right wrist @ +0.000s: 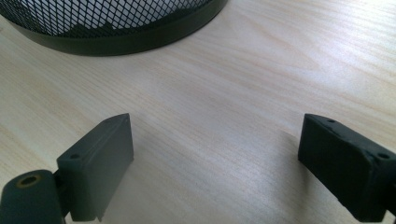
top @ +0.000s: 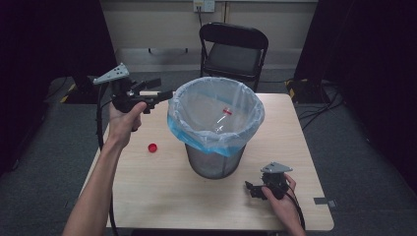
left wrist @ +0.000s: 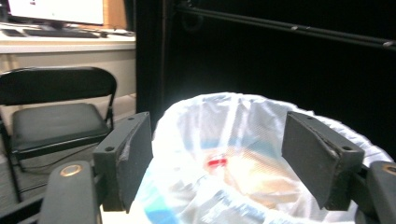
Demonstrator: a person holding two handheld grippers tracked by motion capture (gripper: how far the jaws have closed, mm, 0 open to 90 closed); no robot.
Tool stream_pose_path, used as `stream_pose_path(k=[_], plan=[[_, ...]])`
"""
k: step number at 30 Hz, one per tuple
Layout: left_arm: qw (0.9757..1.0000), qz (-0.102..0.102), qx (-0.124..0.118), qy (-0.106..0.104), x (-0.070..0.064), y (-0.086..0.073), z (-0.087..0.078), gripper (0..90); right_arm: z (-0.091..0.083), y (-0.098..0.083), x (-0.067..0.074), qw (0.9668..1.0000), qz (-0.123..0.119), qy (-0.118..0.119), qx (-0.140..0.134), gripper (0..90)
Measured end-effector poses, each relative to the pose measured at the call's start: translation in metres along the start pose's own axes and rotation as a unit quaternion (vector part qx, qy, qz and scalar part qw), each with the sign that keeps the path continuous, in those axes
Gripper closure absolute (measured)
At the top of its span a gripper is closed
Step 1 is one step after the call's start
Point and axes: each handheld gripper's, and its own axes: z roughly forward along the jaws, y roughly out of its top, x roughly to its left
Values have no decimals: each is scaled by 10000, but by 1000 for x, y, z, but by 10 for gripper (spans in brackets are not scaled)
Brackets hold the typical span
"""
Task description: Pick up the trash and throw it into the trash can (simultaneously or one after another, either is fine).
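Behind the tabletop [top: 305, 147] stands a black folding chair [top: 233, 46], grey carpet [top: 44, 157] around it, dark curtains [top: 373, 59] beside.

The left hand [top: 123, 120] holds the left gripper [top: 164, 94] up in the air with its jaws wide apart and nothing between them, and the right hand [top: 280, 194] rests the right gripper [top: 250, 189] low down, its jaws wide apart too with nothing between them.
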Motion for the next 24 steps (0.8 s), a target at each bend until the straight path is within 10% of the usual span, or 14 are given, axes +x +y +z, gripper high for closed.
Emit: stream_pose_path(k=[24], plan=[[9972,-168,229,689,23,-35,-31,246,0,0,0,10000,-1,1,0,95]])
